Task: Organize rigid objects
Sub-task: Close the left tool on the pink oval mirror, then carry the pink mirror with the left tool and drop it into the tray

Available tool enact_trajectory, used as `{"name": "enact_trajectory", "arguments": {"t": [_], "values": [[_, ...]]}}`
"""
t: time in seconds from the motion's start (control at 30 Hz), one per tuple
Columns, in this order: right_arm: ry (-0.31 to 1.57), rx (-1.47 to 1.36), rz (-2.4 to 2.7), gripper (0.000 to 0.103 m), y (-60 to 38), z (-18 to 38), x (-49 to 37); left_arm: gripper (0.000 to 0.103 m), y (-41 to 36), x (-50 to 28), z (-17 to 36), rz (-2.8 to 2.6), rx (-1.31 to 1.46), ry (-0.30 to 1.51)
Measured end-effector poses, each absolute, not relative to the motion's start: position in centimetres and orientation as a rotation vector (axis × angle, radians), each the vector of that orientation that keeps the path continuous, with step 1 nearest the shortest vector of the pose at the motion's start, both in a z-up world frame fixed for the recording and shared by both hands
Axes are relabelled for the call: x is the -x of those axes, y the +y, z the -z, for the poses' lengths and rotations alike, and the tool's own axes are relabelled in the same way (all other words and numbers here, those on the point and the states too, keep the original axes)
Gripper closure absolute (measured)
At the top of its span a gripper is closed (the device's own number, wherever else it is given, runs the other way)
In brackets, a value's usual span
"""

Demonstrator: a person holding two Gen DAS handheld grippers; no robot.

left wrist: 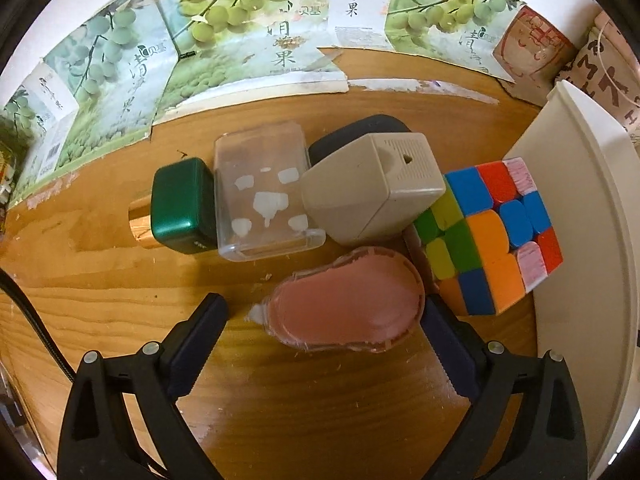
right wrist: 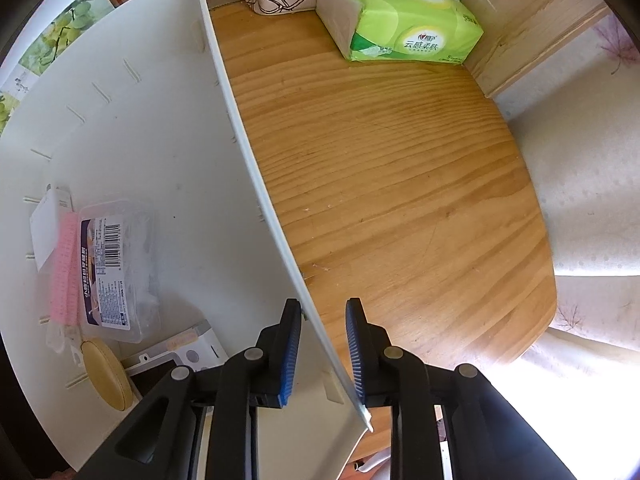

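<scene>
We steady the white bin (right wrist: 168, 128) with our right gripper (right wrist: 324, 348), its narrow jaws straddling the wall, though we cannot tell if they pinch it. Our left gripper (left wrist: 326, 320) points steeply down, spread wide around the pink tape dispenser (left wrist: 348, 300) lying on the table (left wrist: 100, 300) beside the puzzle cube (left wrist: 492, 236), untouched, ready for lifting into the bin.

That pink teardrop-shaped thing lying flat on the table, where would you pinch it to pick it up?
Across the wide round end of the pink tape dispenser, coming straight down from above. It lies flat, so only its thin edges offer opposing sides. The left gripper already has its open jaws on either side of it; the cube crowds one side.
</scene>
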State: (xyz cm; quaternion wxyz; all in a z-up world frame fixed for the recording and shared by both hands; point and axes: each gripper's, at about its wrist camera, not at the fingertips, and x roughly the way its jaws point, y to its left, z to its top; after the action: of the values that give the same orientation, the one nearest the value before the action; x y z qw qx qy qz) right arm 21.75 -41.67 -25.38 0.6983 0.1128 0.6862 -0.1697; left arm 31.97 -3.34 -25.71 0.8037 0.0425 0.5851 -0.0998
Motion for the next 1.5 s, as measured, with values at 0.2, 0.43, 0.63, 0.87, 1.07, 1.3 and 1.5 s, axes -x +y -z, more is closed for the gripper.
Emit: {"name": "enact_trajectory", "arguments": {"t": [0.2,0.43,0.63,0.87,1.07,1.3,1.5], "values": [[1.53,-0.249,0.381,0.08,-41.6,25.4,-21.8,0.005,-3.7,-32.2,26.0,0.163,-0.091,1.226],[1.53,-0.245,0.38,0.08,-41.5,25.3,-21.8,0.012,-3.9,-31.5,25.7,0.15,-0.075,1.194],[1.533,-0.244,0.381,0.08,-41.3,25.4,-21.8,0.028,-5.2,-31.0,25.2,0.164,-0.083,1.18],[1.527,-0.244,0.377,0.08,-41.2,25.3,-21.7,0.029,-5.4,-30.6,25.0,0.173,-0.091,1.195],[1.518,-0.245,0.365,0.08,-41.2,25.2,-21.4,0.029,-4.9,-28.3,25.0,0.18,-0.098,1.227],[1.495,-0.231,0.318,0.081,-41.3,24.9,-20.7,0.029,-4.1,-25.1,24.8,0.169,-0.024,1.273],[1.474,-0.212,0.26,0.085,-41.6,24.7,-19.9,0.029,-3.6,-21.8,23.6,0.184,0.058,1.233]]}}
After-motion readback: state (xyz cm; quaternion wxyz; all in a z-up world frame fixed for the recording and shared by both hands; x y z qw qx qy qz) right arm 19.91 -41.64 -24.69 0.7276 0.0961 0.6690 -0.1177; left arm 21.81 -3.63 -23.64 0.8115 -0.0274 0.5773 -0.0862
